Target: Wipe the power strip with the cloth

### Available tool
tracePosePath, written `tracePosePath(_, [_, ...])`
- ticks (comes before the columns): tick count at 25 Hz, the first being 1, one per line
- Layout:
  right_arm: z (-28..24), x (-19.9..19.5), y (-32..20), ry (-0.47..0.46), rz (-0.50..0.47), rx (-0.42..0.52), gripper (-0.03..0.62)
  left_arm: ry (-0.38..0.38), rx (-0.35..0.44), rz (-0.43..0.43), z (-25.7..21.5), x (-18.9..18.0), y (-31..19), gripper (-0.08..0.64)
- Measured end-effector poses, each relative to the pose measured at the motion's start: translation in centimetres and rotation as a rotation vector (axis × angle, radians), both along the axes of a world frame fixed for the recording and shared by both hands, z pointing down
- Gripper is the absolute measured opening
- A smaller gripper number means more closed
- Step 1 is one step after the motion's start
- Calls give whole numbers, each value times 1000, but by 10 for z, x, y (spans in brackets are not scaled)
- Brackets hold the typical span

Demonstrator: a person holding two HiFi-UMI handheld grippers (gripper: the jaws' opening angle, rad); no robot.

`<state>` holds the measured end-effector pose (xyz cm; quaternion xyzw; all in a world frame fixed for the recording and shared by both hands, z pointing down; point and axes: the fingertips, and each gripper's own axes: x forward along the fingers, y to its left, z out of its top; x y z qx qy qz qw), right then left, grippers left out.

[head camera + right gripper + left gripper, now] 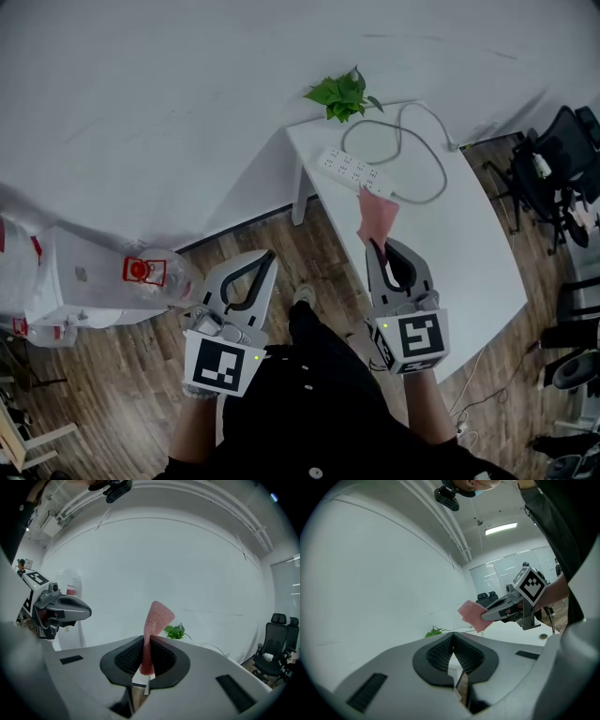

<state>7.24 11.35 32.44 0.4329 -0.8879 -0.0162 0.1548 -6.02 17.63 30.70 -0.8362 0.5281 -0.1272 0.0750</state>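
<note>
Now right gripper [382, 246] jaws clench the pink cloth [377, 217]; left gripper [265, 257] jaws pressed together, empty.

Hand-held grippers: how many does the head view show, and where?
2. The left hand-held gripper is at lower left, over the wooden floor, jaws shut and empty. The right hand-held gripper is by the white table's near edge, shut on the pink cloth. None seems hidden.

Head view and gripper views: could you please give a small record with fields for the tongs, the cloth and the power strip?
left tongs: shut, empty
right tongs: shut on pink cloth
power strip: white, lying on white table, cord looped beside it
cloth versus strip: near the strip's end; contact unclear
plant: at table's far corner
</note>
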Motion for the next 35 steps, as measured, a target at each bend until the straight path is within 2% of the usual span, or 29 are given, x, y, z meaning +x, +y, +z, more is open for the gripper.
tracePosePath(18, [14, 11, -153, -8, 11, -56, 49, -17, -33, 10, 1, 11, -152, 14])
tracePosePath(27, [24, 43, -188, -42, 71, -84, 48, -50, -47, 59, 1, 38, -200, 14])
tracePosePath(35, [28, 78, -198, -56, 155, -109, 49, -66, -63, 119, -1, 60, -220, 14])
